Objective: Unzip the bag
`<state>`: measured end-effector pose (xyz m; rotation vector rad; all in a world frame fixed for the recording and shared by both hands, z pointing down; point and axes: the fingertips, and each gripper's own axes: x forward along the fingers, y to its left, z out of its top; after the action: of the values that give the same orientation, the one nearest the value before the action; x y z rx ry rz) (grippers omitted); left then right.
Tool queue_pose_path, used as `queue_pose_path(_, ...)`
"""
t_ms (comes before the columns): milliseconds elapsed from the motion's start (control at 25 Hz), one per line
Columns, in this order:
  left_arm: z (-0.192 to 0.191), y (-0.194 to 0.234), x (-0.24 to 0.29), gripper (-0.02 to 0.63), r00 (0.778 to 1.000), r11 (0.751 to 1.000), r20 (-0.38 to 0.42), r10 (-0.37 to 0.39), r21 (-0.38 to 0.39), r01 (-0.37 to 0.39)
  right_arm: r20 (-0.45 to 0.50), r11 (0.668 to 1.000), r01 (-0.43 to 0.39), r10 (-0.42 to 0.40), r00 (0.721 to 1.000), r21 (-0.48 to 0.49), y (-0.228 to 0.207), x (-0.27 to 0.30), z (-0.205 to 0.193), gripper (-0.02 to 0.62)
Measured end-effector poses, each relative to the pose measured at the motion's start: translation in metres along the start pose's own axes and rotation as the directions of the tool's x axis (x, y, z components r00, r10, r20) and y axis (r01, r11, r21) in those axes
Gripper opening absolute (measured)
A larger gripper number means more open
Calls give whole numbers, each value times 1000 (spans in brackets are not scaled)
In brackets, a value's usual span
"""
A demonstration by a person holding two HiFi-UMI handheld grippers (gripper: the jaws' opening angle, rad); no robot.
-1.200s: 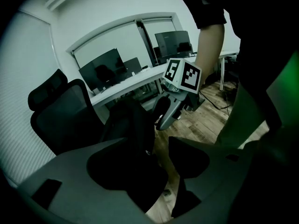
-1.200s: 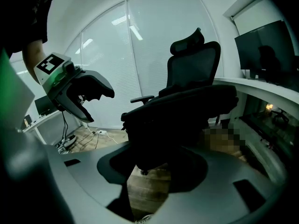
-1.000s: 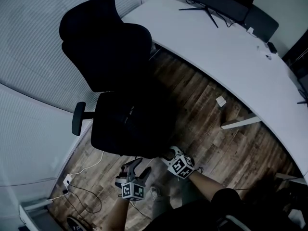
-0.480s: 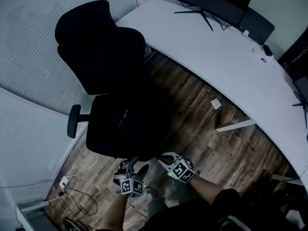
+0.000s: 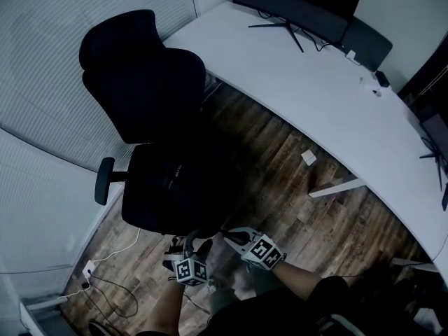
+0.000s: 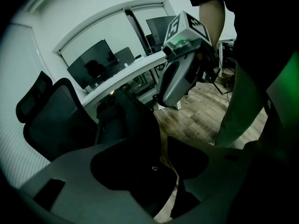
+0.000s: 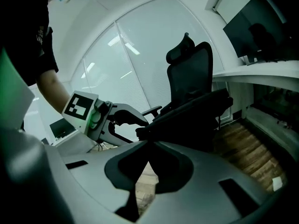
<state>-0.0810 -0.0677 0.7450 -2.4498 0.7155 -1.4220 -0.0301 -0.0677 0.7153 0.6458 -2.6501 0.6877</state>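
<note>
A black bag (image 5: 213, 180) lies on the seat of a black office chair (image 5: 143, 75); it is hard to make out in the dim light. My left gripper (image 5: 196, 242) sits at the bag's near edge, its jaws nearly together with black bag fabric (image 6: 126, 120) between them. My right gripper (image 5: 227, 233) is just right of it, and its jaws are closing, their tips meeting on the bag's edge (image 7: 187, 115). The left gripper view shows the right gripper (image 6: 159, 99) over the bag. The left gripper (image 7: 140, 122) appears at the bag's end in the right gripper view.
A long white desk (image 5: 315, 82) with a monitor (image 5: 294, 2) curves along the back and right. White cables and a power strip (image 5: 87, 266) lie on the wooden floor (image 5: 280, 159) at the left. A small white block (image 5: 308, 157) lies under the desk's edge.
The right gripper has moved a little left toward the bag's edge, ending close beside the left gripper. The left gripper has stayed at the bag.
</note>
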Motion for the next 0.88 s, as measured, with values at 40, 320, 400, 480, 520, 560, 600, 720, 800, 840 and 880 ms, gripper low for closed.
queue_pose_path(40, 1, 2, 0, 254, 1000, 1000, -3, 11, -5, -11, 3, 1000, -8, 8, 1000, 11, 1, -1, 2, 57)
queue_pose_path(320, 6, 8, -2, 166, 998, 999, -51, 44, -13, -45, 24, 993, -13, 10, 1000, 114, -3, -9, 11, 56)
queue_pose_path(400, 6, 9, -3, 152, 997, 998, -65, 51, -17, -52, 32, 990, -6, 1, 999, 141, -4, -10, 13, 55)
queue_pose_path(480, 6, 11, -4, 140, 996, 998, -72, 57, -31, -60, 39, 987, 1, -8, 999, 161, -6, -10, 16, 55)
queue_pose_path(520, 6, 12, -4, 137, 995, 997, -75, 59, -38, -62, 43, 985, 6, -13, 999, 172, -7, -10, 18, 55)
queue_pose_path(560, 6, 12, -4, 132, 995, 997, -79, 60, -44, -64, 46, 983, 11, -19, 999, 183, -9, -10, 19, 55)
queue_pose_path(600, 6, 13, -5, 128, 995, 997, -82, 62, -48, -66, 50, 981, 16, -26, 998, 192, -11, -11, 20, 54)
queue_pose_path(720, 7, 14, -6, 118, 994, 995, -84, 72, -62, -77, 58, 976, 34, -48, 997, 215, -16, -12, 23, 54)
queue_pose_path(800, 7, 15, -5, 114, 993, 993, -87, 84, -74, -90, 63, 972, 48, -64, 996, 232, -21, -12, 25, 54)
queue_pose_path(840, 7, 15, -5, 110, 992, 992, -89, 89, -83, -96, 64, 970, 54, -72, 995, 239, -24, -12, 26, 54)
queue_pose_path(880, 7, 16, -5, 109, 992, 991, -89, 92, -93, -100, 65, 968, 60, -78, 995, 243, -27, -12, 27, 54)
